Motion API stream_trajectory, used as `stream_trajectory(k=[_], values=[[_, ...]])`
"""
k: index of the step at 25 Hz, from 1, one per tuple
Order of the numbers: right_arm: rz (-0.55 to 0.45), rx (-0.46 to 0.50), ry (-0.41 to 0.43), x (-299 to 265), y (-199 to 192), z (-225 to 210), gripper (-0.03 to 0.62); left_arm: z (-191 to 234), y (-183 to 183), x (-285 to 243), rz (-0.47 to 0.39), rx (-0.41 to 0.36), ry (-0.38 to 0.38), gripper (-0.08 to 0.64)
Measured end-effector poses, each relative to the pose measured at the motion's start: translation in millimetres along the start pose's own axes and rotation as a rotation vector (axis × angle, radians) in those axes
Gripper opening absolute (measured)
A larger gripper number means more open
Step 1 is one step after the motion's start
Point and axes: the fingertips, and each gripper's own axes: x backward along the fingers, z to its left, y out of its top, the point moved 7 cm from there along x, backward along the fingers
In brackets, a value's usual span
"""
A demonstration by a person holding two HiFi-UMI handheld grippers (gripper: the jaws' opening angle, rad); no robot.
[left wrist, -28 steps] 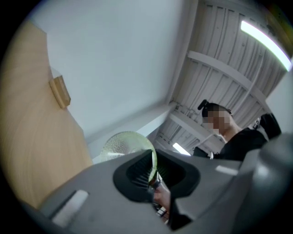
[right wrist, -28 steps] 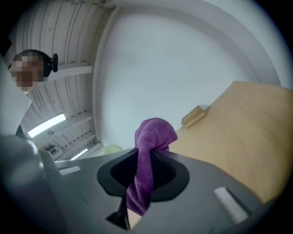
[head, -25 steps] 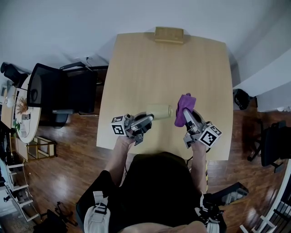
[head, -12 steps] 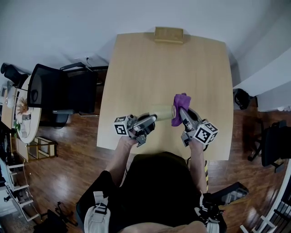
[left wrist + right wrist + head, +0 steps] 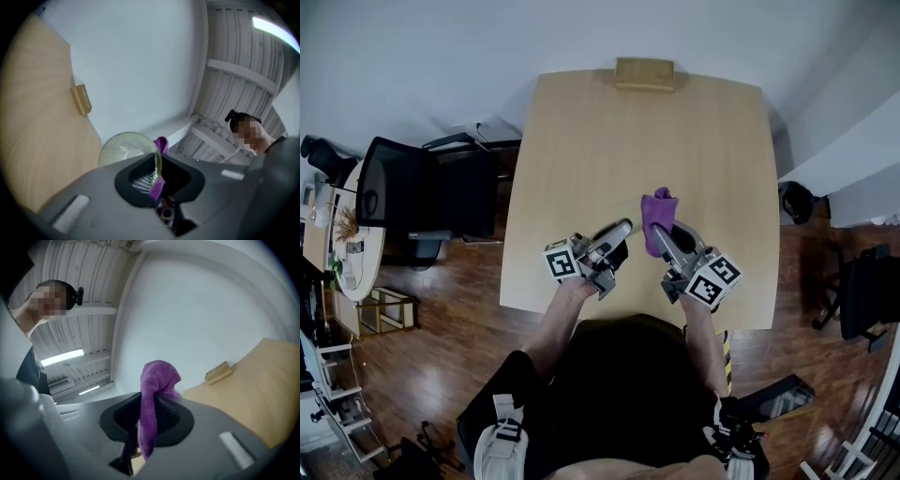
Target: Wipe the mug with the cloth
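My left gripper [image 5: 619, 230] is shut on the wall of a pale green mug [image 5: 129, 150], whose round end faces the left gripper view. In the head view the gripper hides most of the mug. A purple cloth [image 5: 654, 208] hangs bunched from my right gripper [image 5: 659, 232], which is shut on it. In the right gripper view the cloth [image 5: 157, 378] stands up between the jaws of that gripper [image 5: 145, 423] and drapes down. The cloth [image 5: 161, 144] shows right beside the mug's rim in the left gripper view. Both grippers hover close together above the near part of the wooden table [image 5: 675, 131].
A small wooden block [image 5: 644, 73] lies at the table's far edge. Black office chairs [image 5: 422, 192] stand to the left of the table, another chair [image 5: 862, 291] at the right. A wooden floor surrounds the table.
The two grippers have come closer together. The left one moved right and tipped the mug up; the right one moved left, bringing the cloth next to the mug.
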Motion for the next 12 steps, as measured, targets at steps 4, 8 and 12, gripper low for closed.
stream_trajectory(k=[4, 8, 12], values=[[0.071, -0.087, 0.14, -17, -22, 20, 0.06, -5, 2, -4, -0.005, -0.035, -0.03, 0.049], [0.187, -0.099, 0.253, -20, -43, 27, 0.06, 1, 12, 10, -0.161, 0.096, -0.096, 0.046], [0.029, -0.134, 0.16, 0, -29, 6, 0.061, 0, 29, 19, -0.263, 0.154, -0.121, 0.044]])
